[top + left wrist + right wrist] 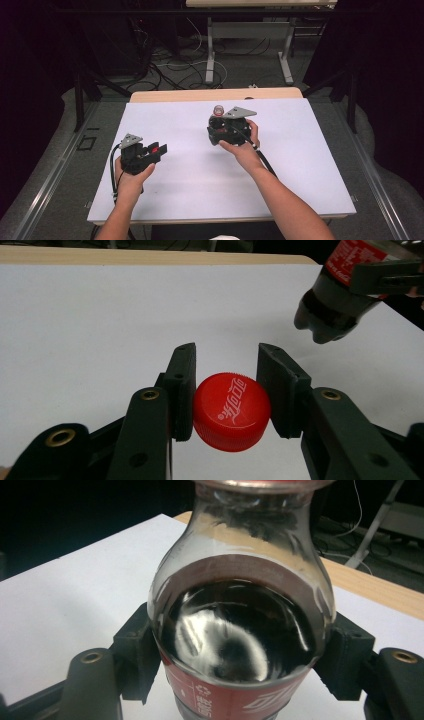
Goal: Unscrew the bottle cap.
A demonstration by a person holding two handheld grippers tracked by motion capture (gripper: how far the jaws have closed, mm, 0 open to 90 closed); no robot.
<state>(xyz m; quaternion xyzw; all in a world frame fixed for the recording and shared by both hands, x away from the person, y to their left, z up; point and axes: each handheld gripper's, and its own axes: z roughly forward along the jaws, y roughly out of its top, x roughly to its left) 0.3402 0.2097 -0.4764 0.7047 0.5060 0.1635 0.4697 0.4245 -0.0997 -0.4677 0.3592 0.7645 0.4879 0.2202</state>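
- The left claw (pixel 226 390) grips a round red plastic bottle cap (pixel 231 411) with white lettering on its top. Both black pads press on the cap's ribbed side wall, so the jaws stand only as wide as the cap.
- In the high view, the left claw (pixel 156 149) sits over the near-left part of the white-covered desk (pixel 300 165), with the cap (pixel 155 149) visible as a red spot between the jaws.
- The right claw (pixel 240 665) is clamped on a clear plastic cola bottle (pixel 240 630) with dark liquid inside and a red label band. The pads press on either side of the bottle body at the label.
- In the high view, the right claw (pixel 218 119) is held over the far-centre part of the desk, with the bottle (pixel 218 111) at its far end.
- In the left gripper view, the bottle (pixel 340 295) appears at the far right, tilted, its dark base raised clear of the desk surface.
- The cap and the bottle are well apart, each in a separate claw.
- The bottle neck and opening cannot be made out.
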